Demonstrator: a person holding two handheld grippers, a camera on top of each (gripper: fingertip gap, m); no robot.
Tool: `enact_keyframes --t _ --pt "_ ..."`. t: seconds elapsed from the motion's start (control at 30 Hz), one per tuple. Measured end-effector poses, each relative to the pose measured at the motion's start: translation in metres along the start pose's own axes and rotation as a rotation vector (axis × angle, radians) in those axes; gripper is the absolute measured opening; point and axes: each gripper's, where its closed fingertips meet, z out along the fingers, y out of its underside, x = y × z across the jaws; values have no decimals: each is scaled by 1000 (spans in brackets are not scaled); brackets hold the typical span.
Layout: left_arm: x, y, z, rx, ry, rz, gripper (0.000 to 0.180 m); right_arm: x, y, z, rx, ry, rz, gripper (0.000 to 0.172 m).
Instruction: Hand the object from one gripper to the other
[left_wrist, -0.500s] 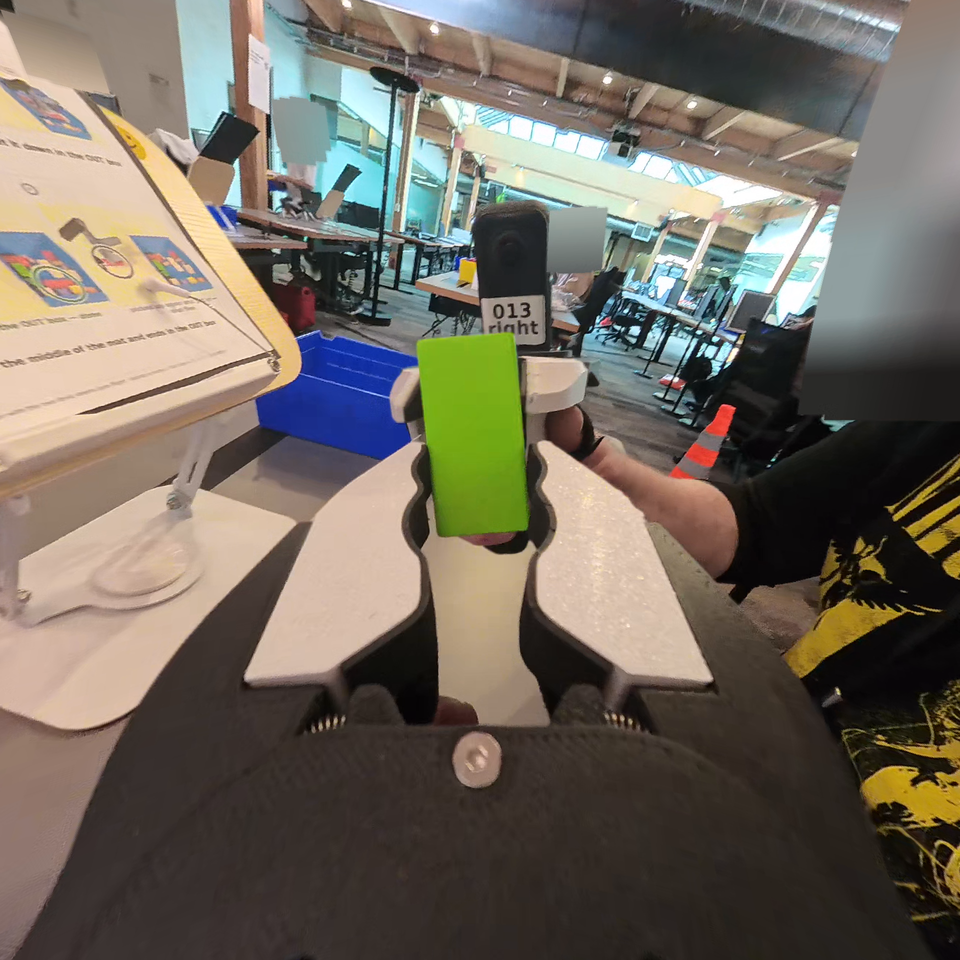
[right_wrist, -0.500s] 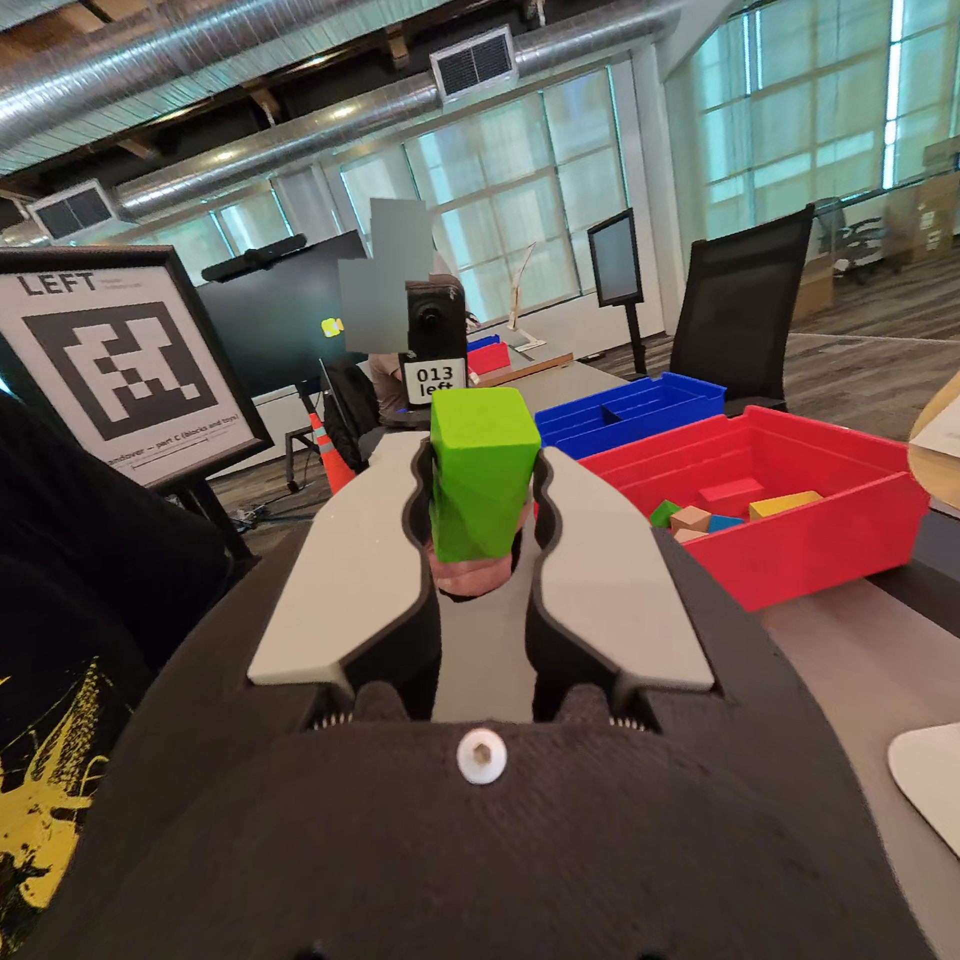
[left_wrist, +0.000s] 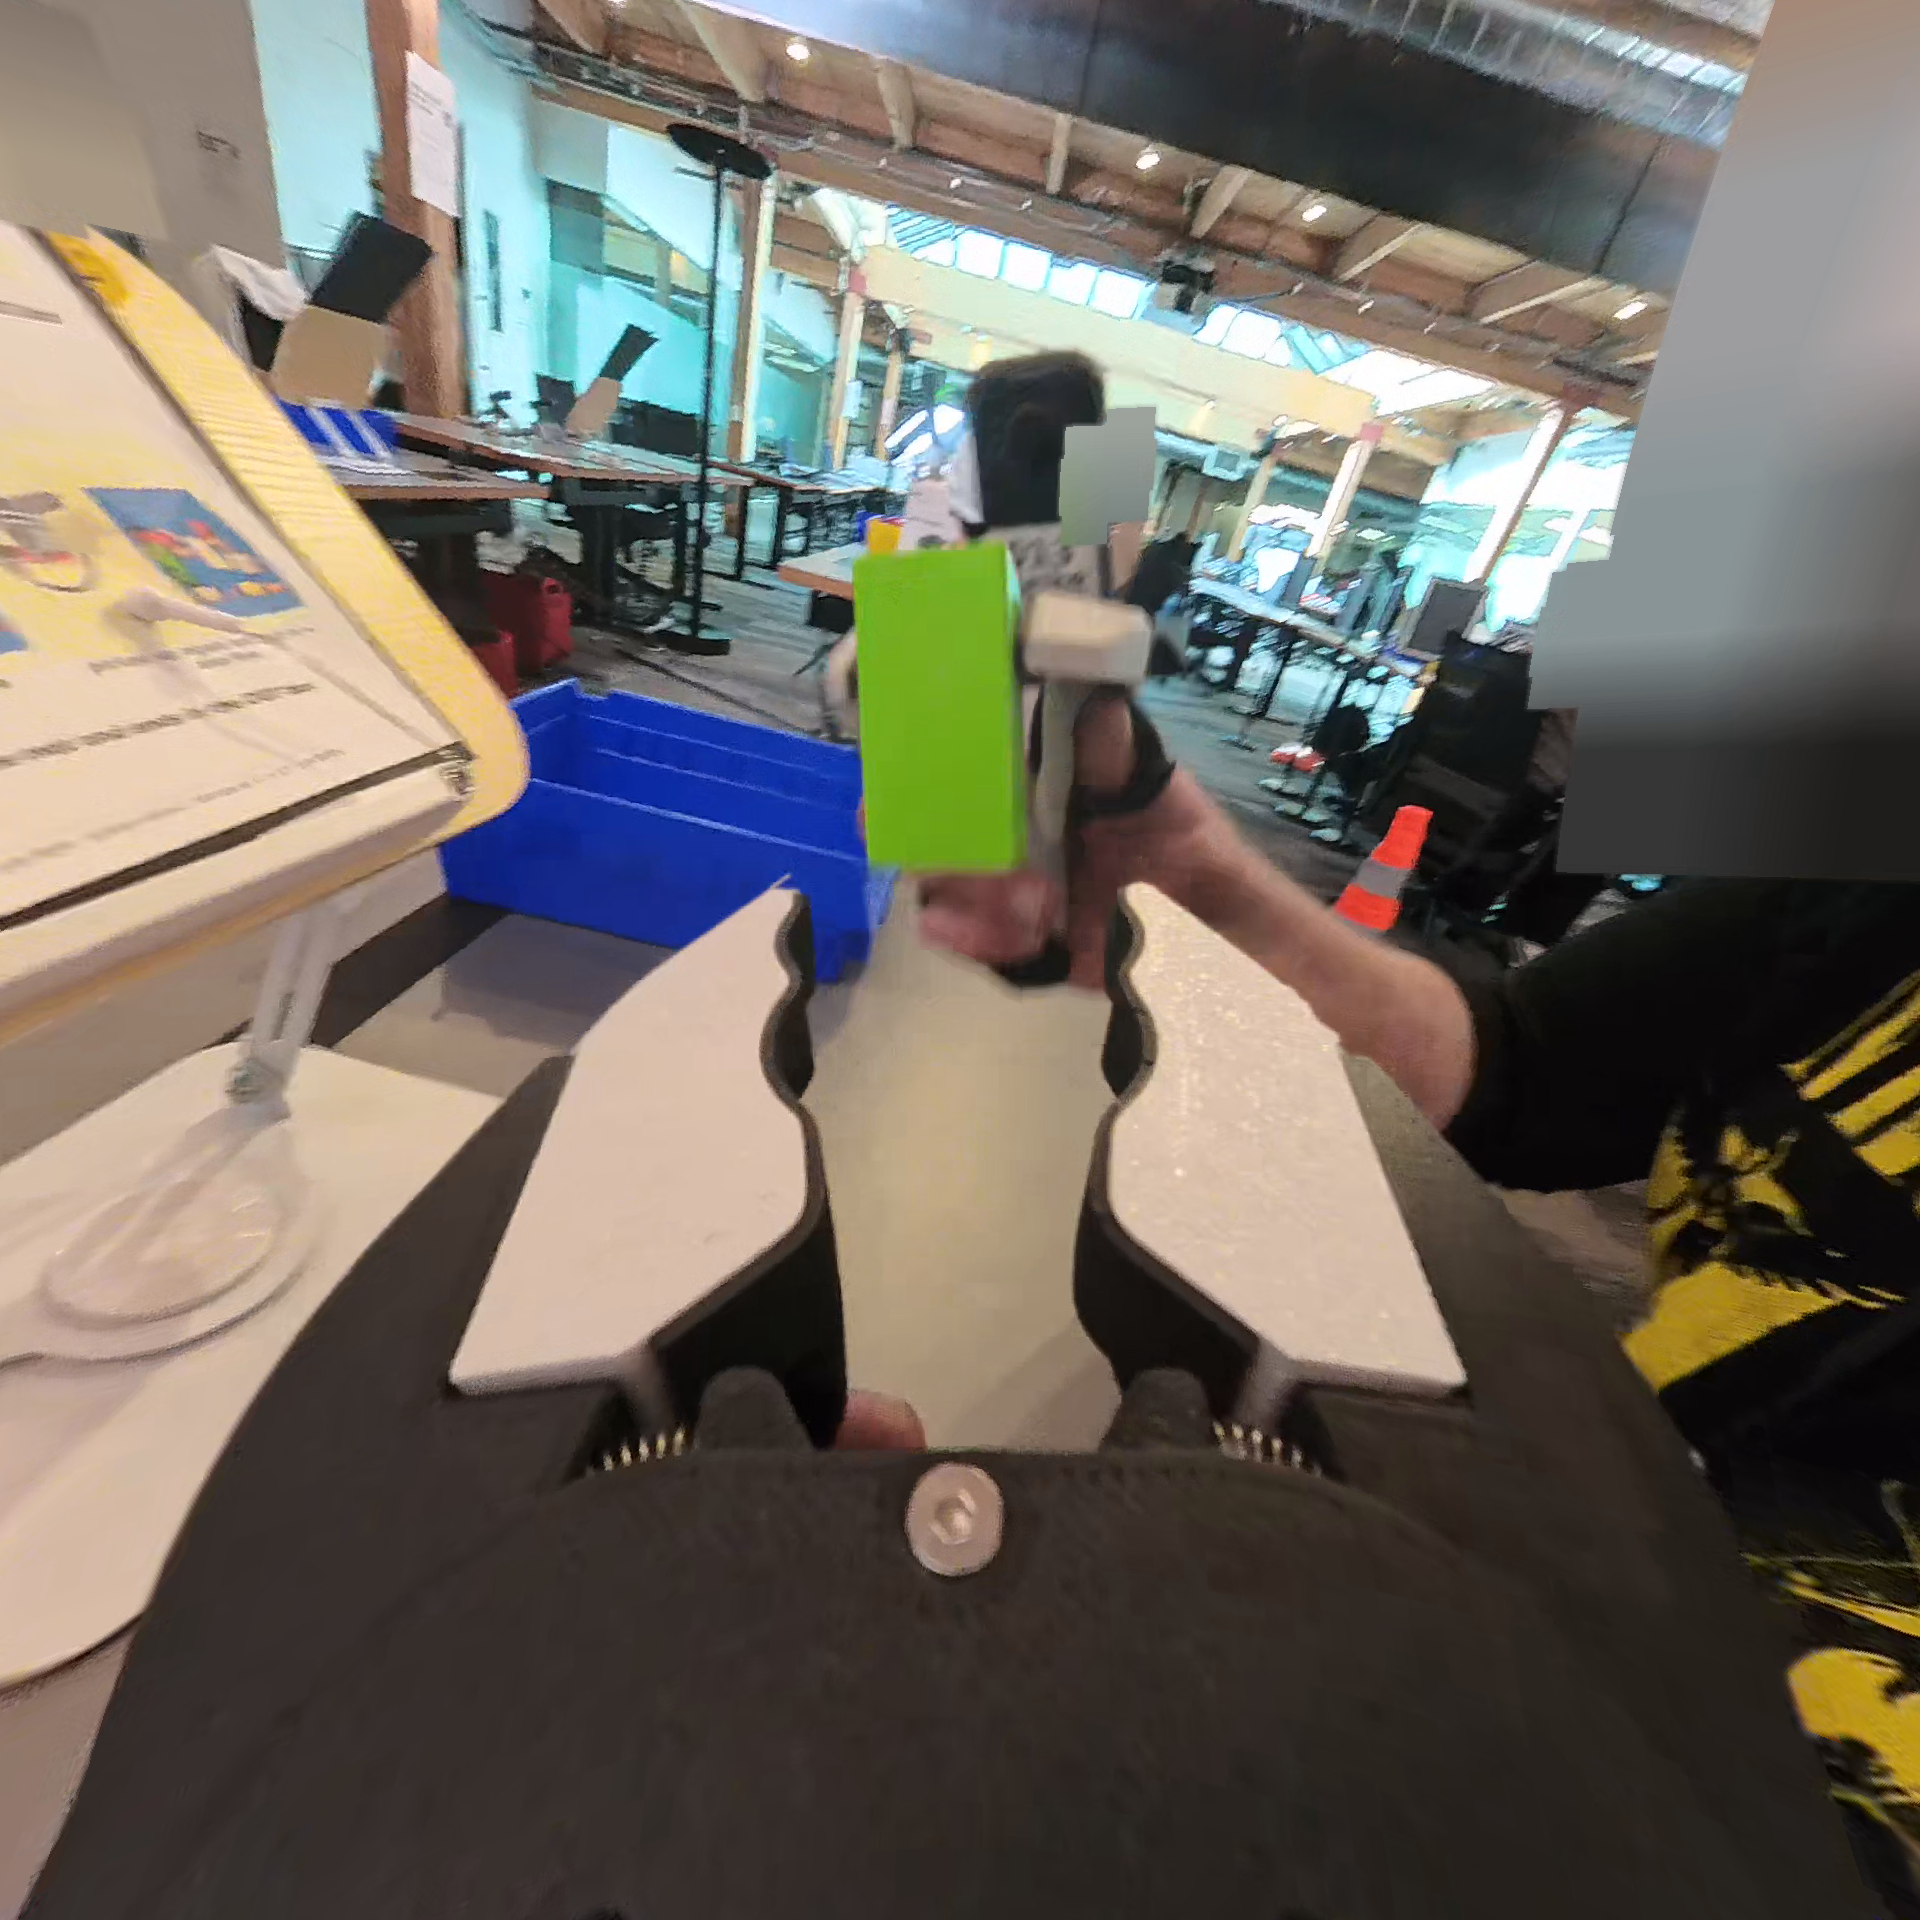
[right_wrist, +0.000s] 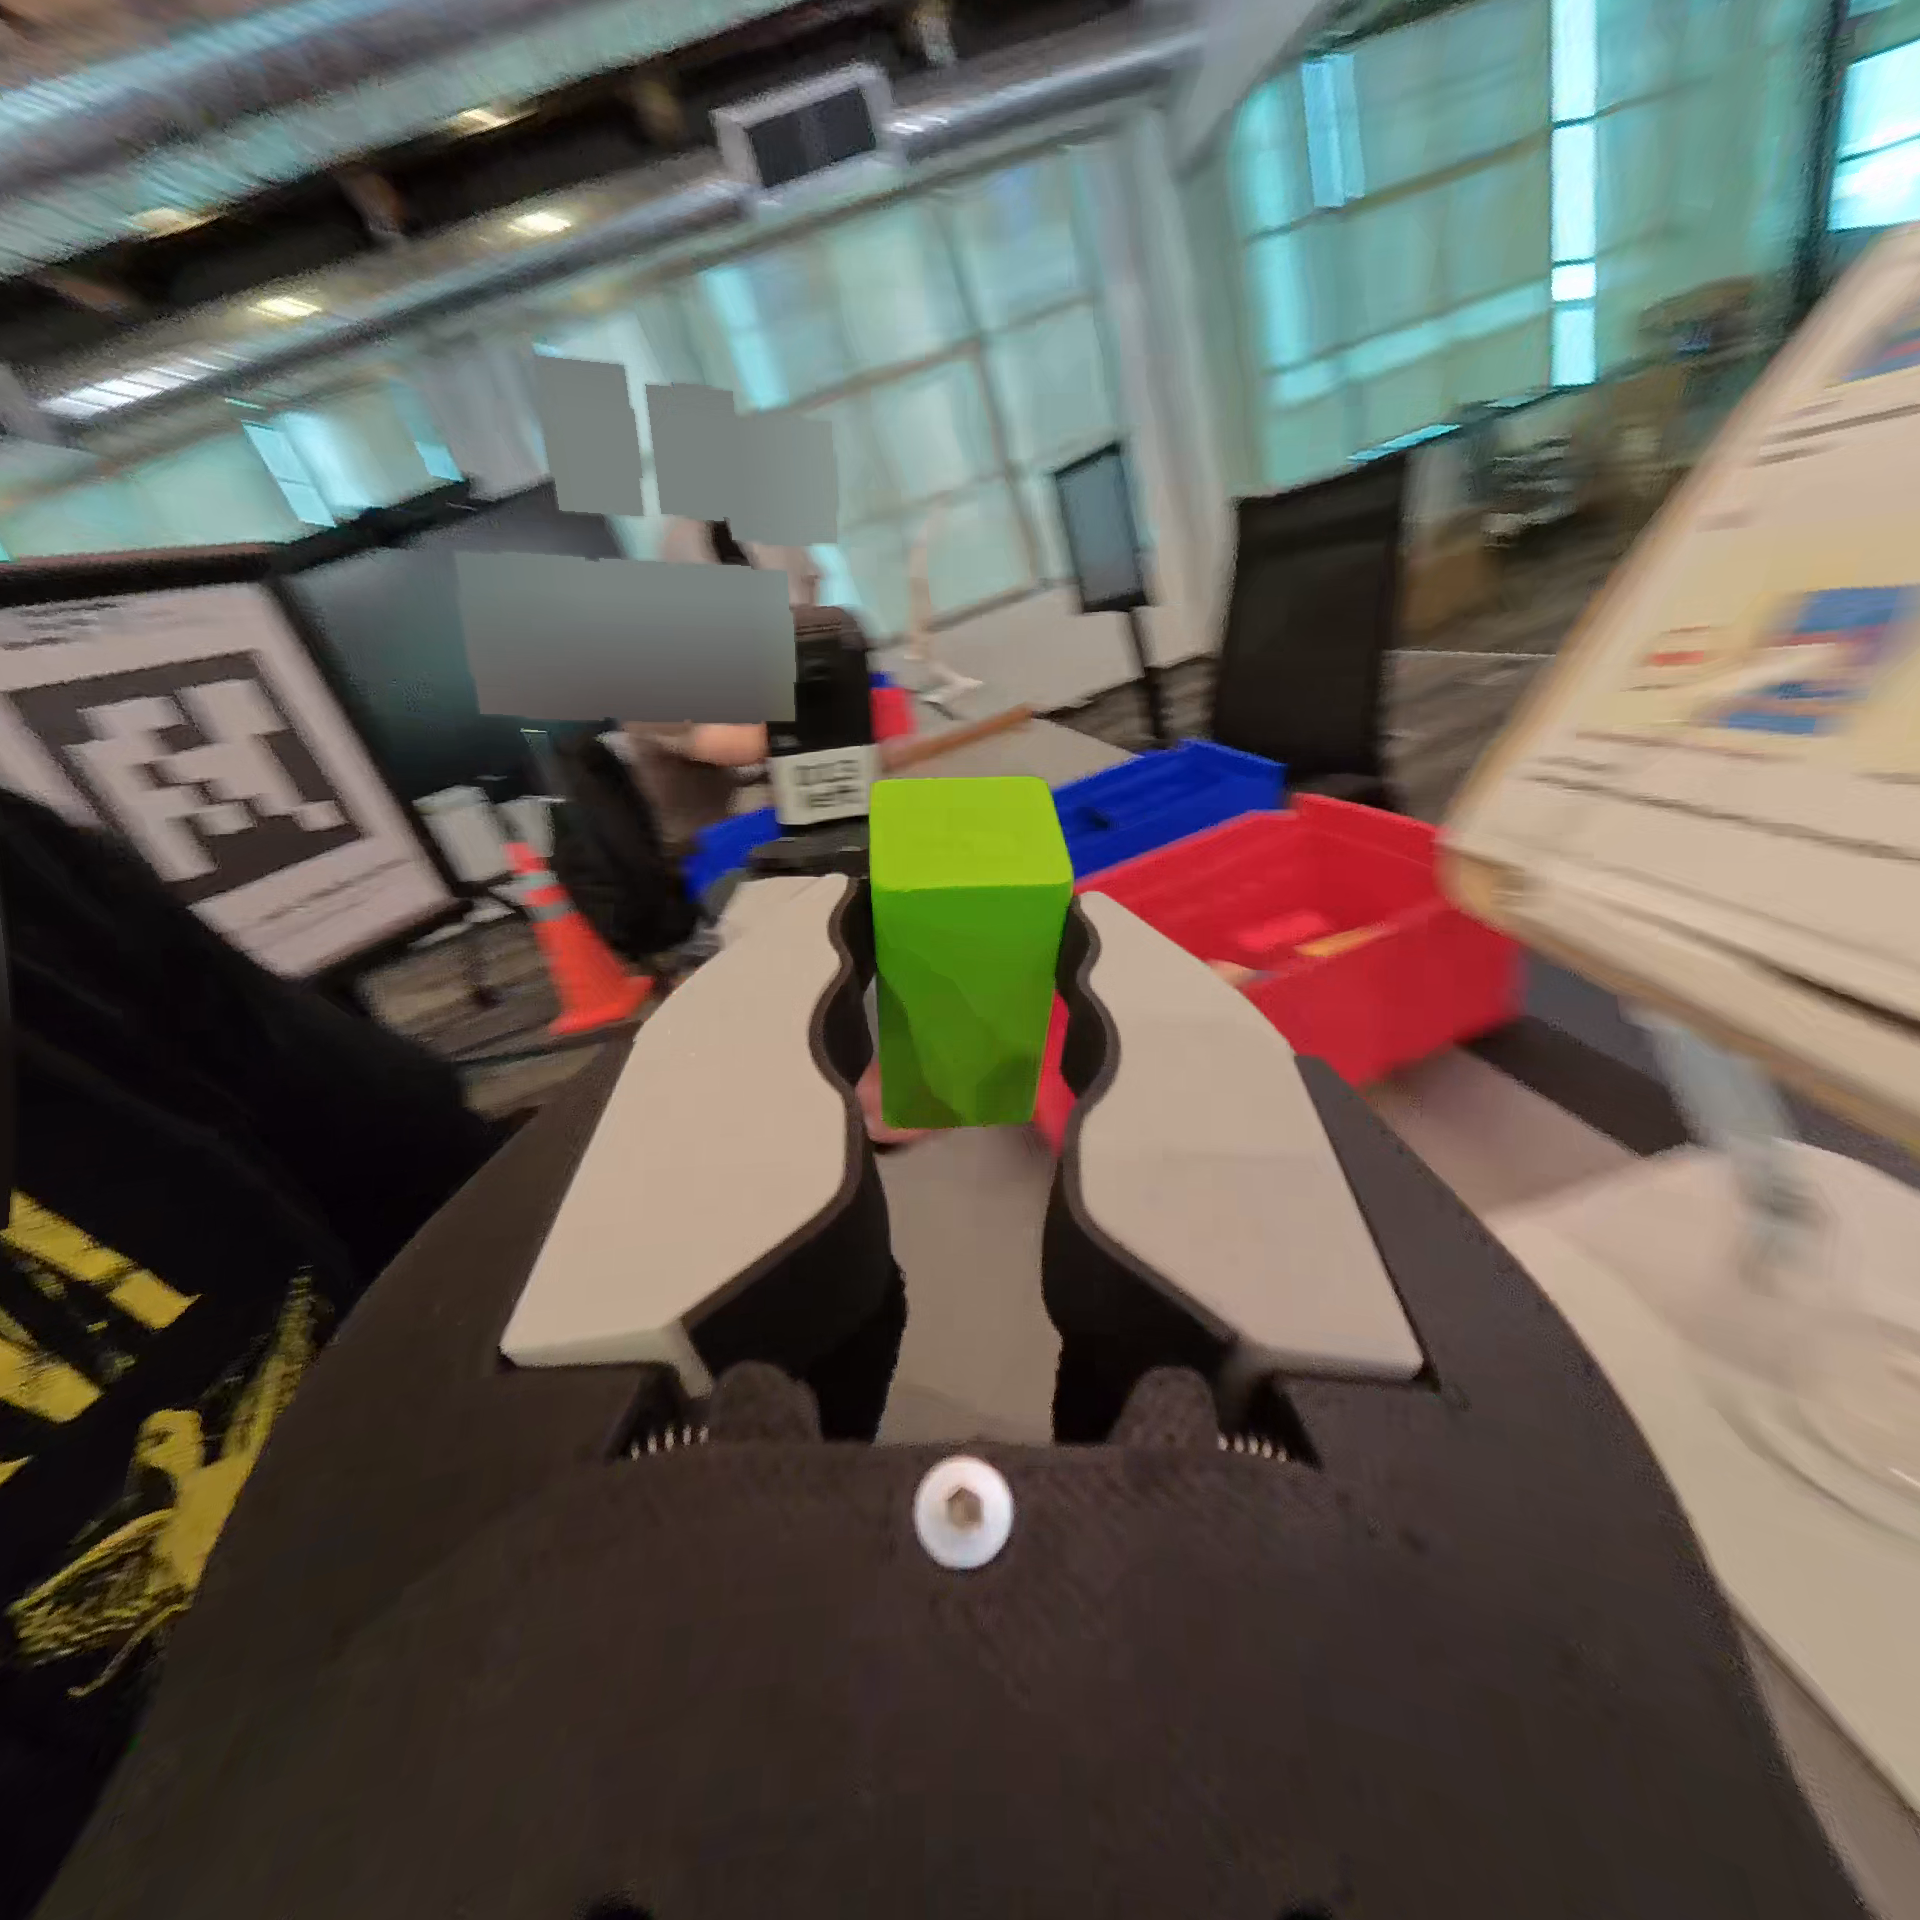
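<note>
A bright green rectangular block stands upright between my right gripper's pads, which are shut on it. In the left wrist view the same green block is out ahead of my left gripper, held by the right gripper in a person's hand. My left gripper is open and holds nothing; the block is above and beyond its fingertips, not touching them.
A blue bin and an instruction board on a white stand are on the table to the left. In the right wrist view a red bin with blocks, a blue bin and the board are to the right. An orange cone stands behind. Left tips to right tips: about 6 centimeters.
My left gripper has opened and let go of the green block, and the two grippers have drawn apart. My right gripper stays shut on the block and has swung with it.
</note>
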Motion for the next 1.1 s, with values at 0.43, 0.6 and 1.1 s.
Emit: enact_keyframes --t 0.43,0.6,1.1 --pt "-86 56 -36 -88 -313 -37 15 322 41 -306 -753 1179 187 33" --pt "-93 61 -42 -97 -339 -37 16 367 86 -344 -956 1259 321 32" --pt "-90 41 -68 -178 -433 62 25 390 95 -357 -1051 1309 289 71"
